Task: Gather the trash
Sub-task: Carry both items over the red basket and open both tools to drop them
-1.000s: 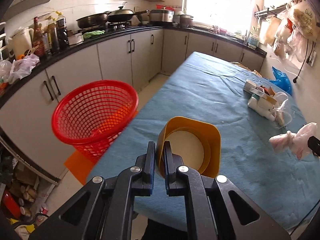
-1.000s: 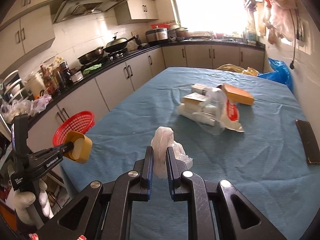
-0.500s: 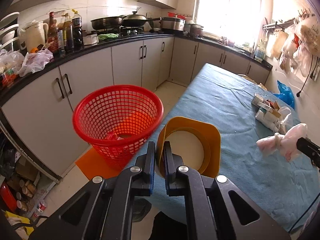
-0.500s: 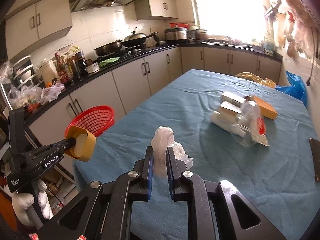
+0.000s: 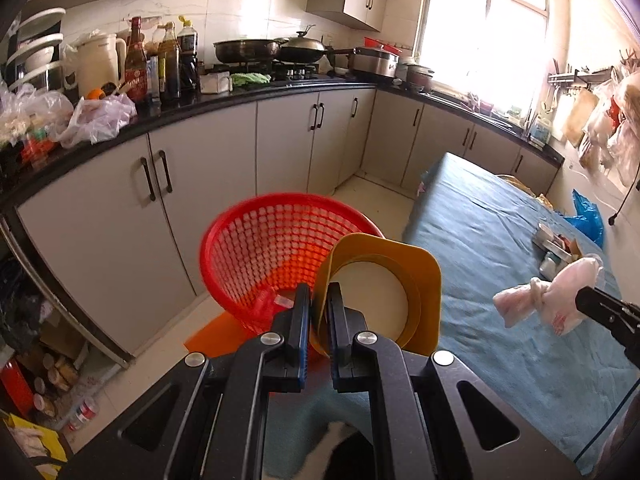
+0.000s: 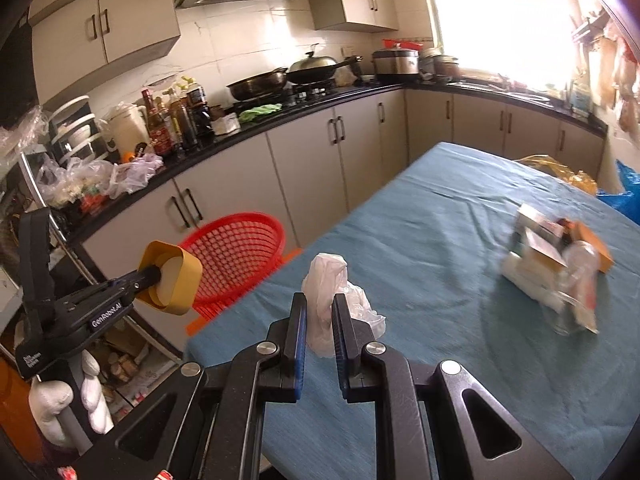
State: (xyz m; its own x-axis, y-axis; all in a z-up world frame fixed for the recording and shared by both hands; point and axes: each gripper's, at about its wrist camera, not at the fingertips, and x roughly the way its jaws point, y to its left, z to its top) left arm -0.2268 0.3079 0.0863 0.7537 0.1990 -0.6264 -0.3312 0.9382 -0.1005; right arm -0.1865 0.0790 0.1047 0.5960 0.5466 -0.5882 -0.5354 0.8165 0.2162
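My left gripper [image 5: 319, 303] is shut on the rim of a yellow paper bowl [image 5: 384, 288], held in the air just right of the red mesh basket [image 5: 276, 252] on the floor. In the right wrist view the same bowl [image 6: 170, 278] hangs in front of the basket [image 6: 236, 256] beside the table edge. My right gripper [image 6: 320, 312] is shut on a knotted white plastic bag [image 6: 332, 304] above the blue tablecloth [image 6: 440, 264]. The bag [image 5: 548, 296] also shows at the right of the left wrist view.
A pile of boxes and a clear bag [image 6: 560, 276] lies on the table's right side. Grey cabinets under a black counter [image 5: 224, 104] run along the left, with bottles, a kettle and pans. Jars and clutter sit on the floor [image 5: 52, 380] at lower left. A gloved hand [image 6: 64, 404] holds the left tool.
Both grippers have swung left toward the basket, each keeping its load. The yellow bowl now overlaps the basket's right rim; the bag has followed toward the table's left edge.
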